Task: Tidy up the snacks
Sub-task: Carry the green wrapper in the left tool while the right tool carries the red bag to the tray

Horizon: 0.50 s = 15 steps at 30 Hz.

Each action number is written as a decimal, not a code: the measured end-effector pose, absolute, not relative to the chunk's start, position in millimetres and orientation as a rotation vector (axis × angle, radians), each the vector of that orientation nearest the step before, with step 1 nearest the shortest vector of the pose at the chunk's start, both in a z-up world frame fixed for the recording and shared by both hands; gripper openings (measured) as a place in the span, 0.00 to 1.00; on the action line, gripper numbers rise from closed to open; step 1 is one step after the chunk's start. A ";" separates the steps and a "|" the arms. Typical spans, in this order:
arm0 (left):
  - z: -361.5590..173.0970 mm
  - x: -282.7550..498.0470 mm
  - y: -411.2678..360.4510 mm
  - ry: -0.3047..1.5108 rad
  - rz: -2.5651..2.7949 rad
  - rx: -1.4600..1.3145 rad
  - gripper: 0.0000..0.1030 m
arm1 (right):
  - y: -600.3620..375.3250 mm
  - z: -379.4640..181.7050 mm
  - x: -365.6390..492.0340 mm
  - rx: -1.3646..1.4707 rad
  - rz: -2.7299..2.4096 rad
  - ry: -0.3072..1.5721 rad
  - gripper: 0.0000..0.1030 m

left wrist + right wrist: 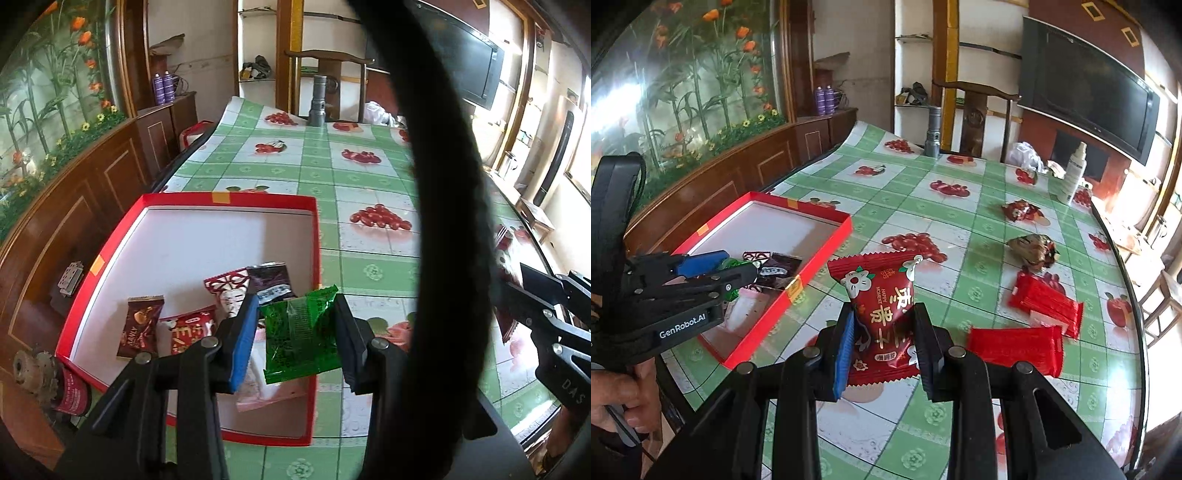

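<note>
The left gripper pinches a green snack packet between its pads, holding it over the near right part of the red tray, which lies on the green checked tablecloth. Inside the tray, at about ten o'clock from the green packet, lie a brown packet, a red-and-white packet, a packet with a red cut-paper pattern and a dark purple packet; a pale pink packet lies under the gripper, partly hidden, so its shape is hard to make out. The right gripper is closed on a red date packet printed with white flowers, held above the cloth at about four o'clock from the tray. At three o'clock from that packet two plain red packets rest on the cloth, one overlapping the other's corner. Further off at one o'clock sit a crumpled brown wrapper and a crumpled red wrapper. A grey flashlight stands upright at the far edge, at twelve o'clock, and a white spray bottle stands at the far right.
</note>
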<state>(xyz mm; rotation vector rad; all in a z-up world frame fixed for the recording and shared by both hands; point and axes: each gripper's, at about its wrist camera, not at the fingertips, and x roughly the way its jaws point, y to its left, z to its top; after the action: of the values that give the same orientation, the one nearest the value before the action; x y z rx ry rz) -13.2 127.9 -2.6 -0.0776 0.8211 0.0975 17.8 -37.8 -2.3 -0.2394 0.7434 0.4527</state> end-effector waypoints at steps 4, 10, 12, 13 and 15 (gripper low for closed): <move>-5.0 -11.8 137.9 0.821 0.138 -0.070 0.41 | -27.0 -4.5 20.6 -0.245 0.475 0.754 0.29; -12.7 -9.2 162.0 0.840 0.233 -0.069 0.41 | 3.2 -10.4 33.9 -0.208 0.583 0.786 0.29; -15.1 -9.5 170.5 0.846 0.259 -0.073 0.41 | 15.3 -13.8 37.7 -0.203 0.608 0.796 0.29; -16.4 -9.2 174.4 0.849 0.268 -0.076 0.41 | 23.3 -15.7 39.9 -0.204 0.622 0.804 0.29; -19.3 -8.7 181.6 0.852 0.291 -0.075 0.41 | 37.4 -19.0 43.8 -0.203 0.649 0.811 0.29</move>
<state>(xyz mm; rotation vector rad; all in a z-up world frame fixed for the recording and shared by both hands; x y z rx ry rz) -8.7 181.6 -19.3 -0.0746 0.8523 0.2908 43.8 37.4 -19.0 -0.2031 0.8110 0.6487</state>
